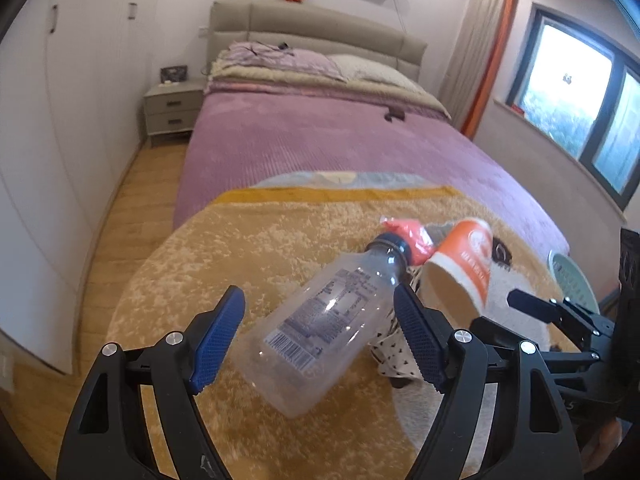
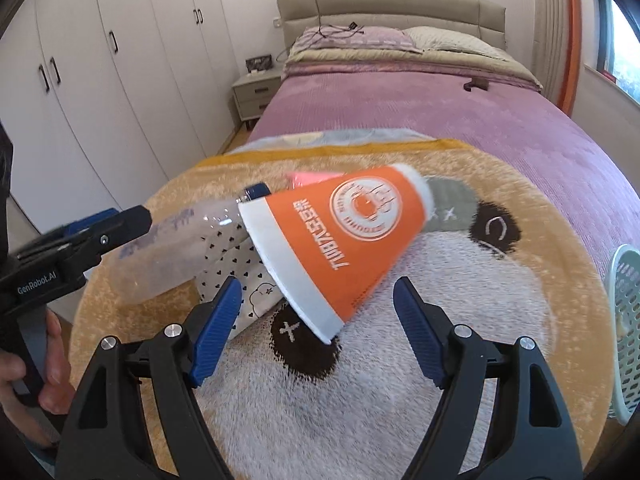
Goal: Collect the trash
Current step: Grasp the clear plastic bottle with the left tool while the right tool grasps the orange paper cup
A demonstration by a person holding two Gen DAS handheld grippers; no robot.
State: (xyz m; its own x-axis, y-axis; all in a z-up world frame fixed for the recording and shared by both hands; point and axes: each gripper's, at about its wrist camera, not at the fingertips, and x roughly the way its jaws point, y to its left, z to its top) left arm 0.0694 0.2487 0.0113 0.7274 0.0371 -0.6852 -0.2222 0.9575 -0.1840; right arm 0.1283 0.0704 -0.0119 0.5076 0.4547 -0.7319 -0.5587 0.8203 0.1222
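A clear plastic bottle (image 1: 312,328) with a dark cap lies on its side on a plush tan blanket (image 1: 248,240) at the foot of the bed. My left gripper (image 1: 318,298) is open, one blue pad on each side of the bottle, neither pressing it. An orange paper cup (image 2: 340,240) lies tipped beside the bottle (image 2: 180,244), over a white heart-patterned wrapper (image 2: 228,256). My right gripper (image 2: 318,294) is open just in front of the cup's rim and holds nothing. A pink wrapper (image 1: 408,236) sits behind the bottle cap. Each view shows the other gripper at its edge.
A mint-green perforated basket (image 2: 628,320) stands at the blanket's right edge. The purple bed (image 1: 320,140) stretches back to a headboard. A nightstand (image 1: 172,112), white wardrobes (image 2: 100,80) and wooden floor (image 1: 120,220) lie left; a window (image 1: 580,88) is right. A hand (image 2: 52,360) holds the left gripper.
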